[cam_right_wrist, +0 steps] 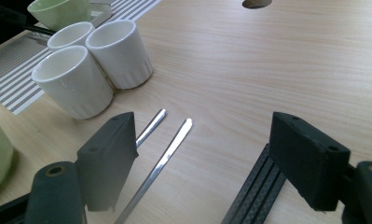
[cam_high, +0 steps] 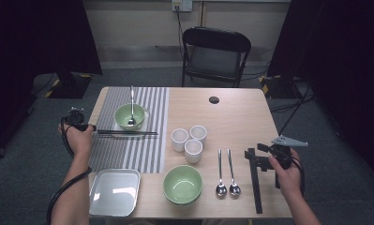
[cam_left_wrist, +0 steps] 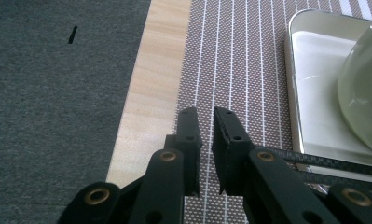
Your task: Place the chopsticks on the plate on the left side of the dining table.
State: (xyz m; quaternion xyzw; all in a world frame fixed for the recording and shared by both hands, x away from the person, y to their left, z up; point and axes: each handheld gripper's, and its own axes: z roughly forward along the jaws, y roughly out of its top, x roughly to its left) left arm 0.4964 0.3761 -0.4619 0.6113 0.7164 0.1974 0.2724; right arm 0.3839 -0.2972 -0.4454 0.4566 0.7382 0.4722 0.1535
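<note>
Two grippers in play. Left gripper [cam_left_wrist: 205, 122] sits over the striped placemat [cam_high: 149, 140], jaws nearly together with a thin gap, nothing between them. Black chopsticks [cam_high: 128, 133] lie on the placemat just beside it, touching the small tray under the far green bowl [cam_high: 128, 116]; that bowl is cut off in the left gripper view. Right gripper [cam_right_wrist: 211, 154] hangs wide open and empty, right of the placemat, over two spoons [cam_high: 227, 173] and a second chopstick pair [cam_high: 256, 183]. Three white cups [cam_high: 188, 139] stand just right of the placemat.
</note>
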